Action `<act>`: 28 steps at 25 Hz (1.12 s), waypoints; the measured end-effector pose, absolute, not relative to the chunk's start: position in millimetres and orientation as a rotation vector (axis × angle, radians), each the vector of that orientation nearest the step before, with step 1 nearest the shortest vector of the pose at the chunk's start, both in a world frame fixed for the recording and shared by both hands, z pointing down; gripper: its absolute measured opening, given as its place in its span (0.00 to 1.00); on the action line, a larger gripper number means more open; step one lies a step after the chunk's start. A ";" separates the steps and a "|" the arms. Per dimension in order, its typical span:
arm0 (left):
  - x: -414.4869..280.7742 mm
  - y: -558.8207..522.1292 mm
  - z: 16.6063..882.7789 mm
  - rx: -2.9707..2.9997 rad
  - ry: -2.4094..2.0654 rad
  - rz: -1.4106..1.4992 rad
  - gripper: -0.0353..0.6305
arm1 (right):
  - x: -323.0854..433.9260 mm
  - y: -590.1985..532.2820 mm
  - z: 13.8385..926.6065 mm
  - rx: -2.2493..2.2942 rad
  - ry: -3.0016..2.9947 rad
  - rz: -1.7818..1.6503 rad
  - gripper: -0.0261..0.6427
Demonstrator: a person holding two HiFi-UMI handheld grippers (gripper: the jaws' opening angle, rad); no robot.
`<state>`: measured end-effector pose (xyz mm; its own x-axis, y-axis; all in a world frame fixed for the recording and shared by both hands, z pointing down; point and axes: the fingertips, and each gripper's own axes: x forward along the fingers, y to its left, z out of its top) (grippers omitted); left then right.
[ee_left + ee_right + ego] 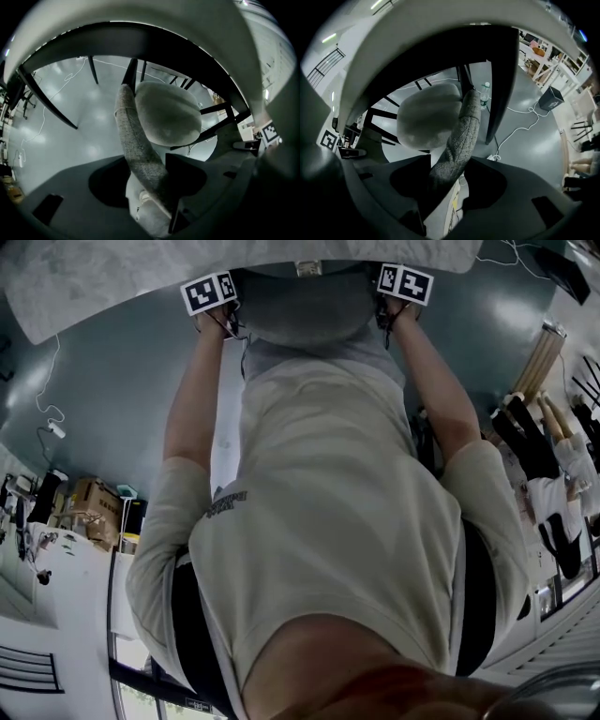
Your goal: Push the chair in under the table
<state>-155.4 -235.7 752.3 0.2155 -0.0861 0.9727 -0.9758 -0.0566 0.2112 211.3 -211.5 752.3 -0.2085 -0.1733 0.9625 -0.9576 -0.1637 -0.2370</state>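
In the head view the grey chair backrest (305,310) stands just under the edge of the pale table (112,277), straight ahead of my body. My left gripper (217,317) and right gripper (394,310) sit on the top corners of that backrest. In the left gripper view the fabric backrest (136,145) runs between the jaws of the left gripper (147,183), leaning on one jaw with a gap at the other. The round seat (166,112) lies below the dark table frame (140,35). The right gripper (447,180) likewise straddles the backrest (459,145) loosely, with the seat (429,117) beyond.
Black table legs (47,101) (499,84) flank the chair. A water bottle (486,91), a white cable (520,122) and a black box (552,98) are on the grey floor. Cardboard boxes (94,507) stand at the left, and people (553,474) at the right.
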 end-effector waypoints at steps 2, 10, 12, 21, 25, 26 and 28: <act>-158.5 -235.3 745.9 1.414 -1.109 1.057 0.40 | 210.2 -209.4 742.0 1.360 -1.404 1.437 0.38; -163.0 -220.4 686.2 1.450 -1.156 1.097 0.29 | 213.8 -200.0 675.0 1.383 -1.482 1.480 0.37; -167.6 -217.1 667.1 1.467 -1.189 1.089 0.20 | 213.1 -203.2 652.8 1.413 -1.508 1.529 0.34; -152.3 -251.8 545.2 1.621 -1.310 0.858 0.17 | 207.8 -262.9 526.7 1.499 -1.850 1.387 0.20; -136.1 -282.4 477.3 1.753 -1.365 0.671 0.16 | 187.3 -290.3 465.7 1.501 -2.047 1.299 0.19; -133.4 -290.4 460.4 1.778 -1.372 0.607 0.16 | 178.6 -296.8 450.0 1.496 -2.096 1.296 0.19; -127.7 -306.0 431.1 1.821 -1.378 0.495 0.15 | 162.5 -311.1 418.9 1.486 -2.197 1.256 0.19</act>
<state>-127.7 -306.0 431.1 0.3351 -0.6252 0.7048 -0.9309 -0.1041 0.3502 162.5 -311.1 418.9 -0.4712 -0.6620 0.5828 -0.8381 0.1300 -0.5299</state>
